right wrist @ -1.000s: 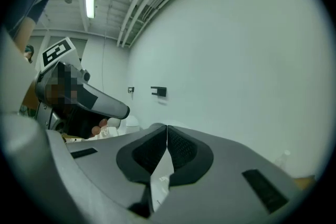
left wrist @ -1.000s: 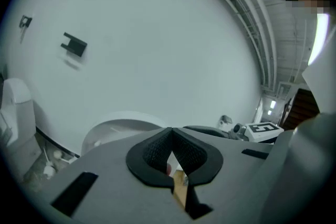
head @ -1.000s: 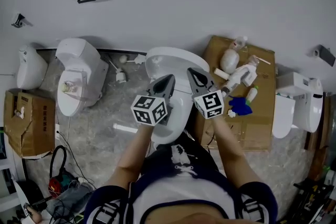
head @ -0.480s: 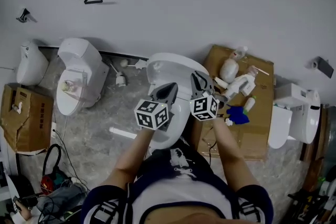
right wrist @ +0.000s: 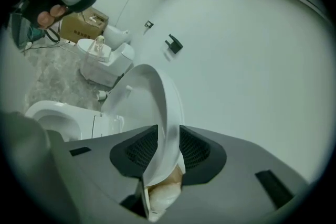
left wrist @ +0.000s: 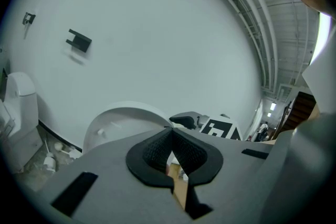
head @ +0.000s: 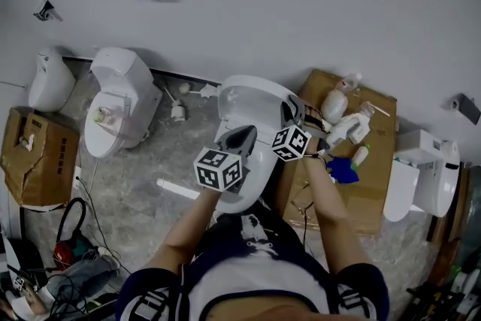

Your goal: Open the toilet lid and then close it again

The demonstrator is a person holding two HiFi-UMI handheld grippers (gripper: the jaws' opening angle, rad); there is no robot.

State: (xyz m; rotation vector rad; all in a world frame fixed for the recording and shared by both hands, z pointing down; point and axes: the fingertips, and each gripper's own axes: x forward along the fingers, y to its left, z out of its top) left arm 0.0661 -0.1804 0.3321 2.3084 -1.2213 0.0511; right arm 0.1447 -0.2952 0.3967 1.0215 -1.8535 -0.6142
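Observation:
The white toilet stands in the middle of the head view with its lid raised against the wall. My right gripper is at the lid's right edge. In the right gripper view its jaws have just been opening, and they straddle the lid's rim; the right gripper is open around it. The bowl shows at the left of that view. My left gripper hovers over the seat, shut on nothing, with the lid ahead of it.
A second toilet stands to the left, and another white fixture to the right. A flattened cardboard sheet with bottles lies right of the toilet. A cardboard box and cables sit at the lower left.
My right gripper has rolled and dropped to the lid's right edge, and its jaws have opened around the rim. The left gripper has barely moved.

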